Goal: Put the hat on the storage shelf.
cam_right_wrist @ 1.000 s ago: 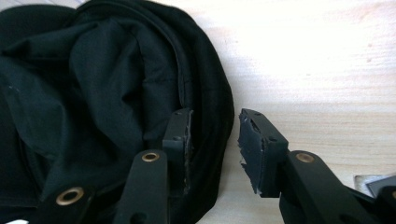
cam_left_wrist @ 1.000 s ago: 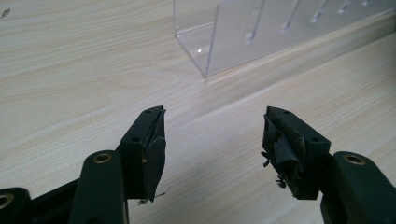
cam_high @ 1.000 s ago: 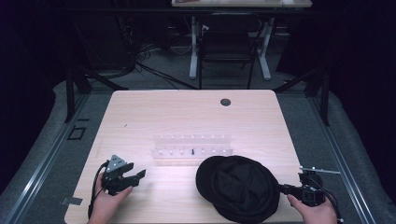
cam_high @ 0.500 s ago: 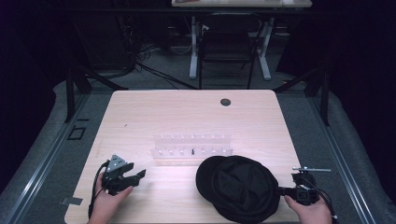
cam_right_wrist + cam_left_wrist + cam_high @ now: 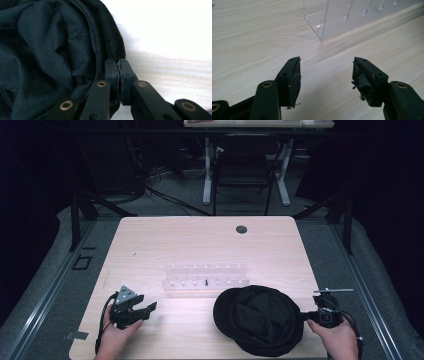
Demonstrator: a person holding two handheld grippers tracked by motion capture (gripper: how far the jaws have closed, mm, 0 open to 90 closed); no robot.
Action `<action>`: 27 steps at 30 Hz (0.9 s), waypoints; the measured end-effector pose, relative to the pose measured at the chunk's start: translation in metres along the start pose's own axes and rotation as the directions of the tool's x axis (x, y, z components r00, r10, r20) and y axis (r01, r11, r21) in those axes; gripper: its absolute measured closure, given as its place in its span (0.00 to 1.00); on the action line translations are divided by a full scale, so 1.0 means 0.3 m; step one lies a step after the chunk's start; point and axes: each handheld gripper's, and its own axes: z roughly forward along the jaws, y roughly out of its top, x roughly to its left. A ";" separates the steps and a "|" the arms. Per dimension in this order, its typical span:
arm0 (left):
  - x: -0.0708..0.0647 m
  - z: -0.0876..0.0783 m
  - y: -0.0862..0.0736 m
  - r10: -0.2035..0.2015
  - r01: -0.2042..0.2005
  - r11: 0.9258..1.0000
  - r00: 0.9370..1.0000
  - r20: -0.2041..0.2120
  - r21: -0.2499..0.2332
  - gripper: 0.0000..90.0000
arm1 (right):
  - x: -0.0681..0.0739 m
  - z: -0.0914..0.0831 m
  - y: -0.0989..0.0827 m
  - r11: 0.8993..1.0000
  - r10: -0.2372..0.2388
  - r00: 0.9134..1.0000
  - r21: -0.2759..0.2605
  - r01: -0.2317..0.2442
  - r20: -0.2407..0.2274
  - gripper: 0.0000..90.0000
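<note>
Pale wooden desk [image 5: 165, 245]: clear acrylic rack [image 5: 206, 276] holding one small dark item; black cap [image 5: 260, 320], rim pinched by just-closed right gripper [image 5: 304, 316] jaws; left gripper [image 5: 150, 307] jaws wide, empty.

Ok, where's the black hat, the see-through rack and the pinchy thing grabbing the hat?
black hat [image 5: 260, 320], high view, on its crown.
clear rack [image 5: 206, 276], high view, on its middle.
right gripper [image 5: 119, 65], right gripper view, where the shut jaw tips meet at the hat's edge.
</note>
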 end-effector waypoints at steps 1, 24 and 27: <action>-0.001 0.000 0.000 0.000 0.000 1.000 1.000 -0.001 0.002 0.44 | -0.002 0.001 0.008 1.000 0.005 1.000 0.000 -0.005 0.005 0.97; -0.003 0.000 0.002 0.007 -0.007 1.000 1.000 0.003 0.009 0.44 | -0.036 0.025 0.073 0.995 0.050 0.999 0.091 -0.049 -0.002 0.92; -0.003 0.001 0.002 0.008 -0.008 1.000 1.000 0.003 0.010 0.44 | -0.029 0.030 0.068 0.994 0.072 0.997 0.081 -0.073 0.015 0.92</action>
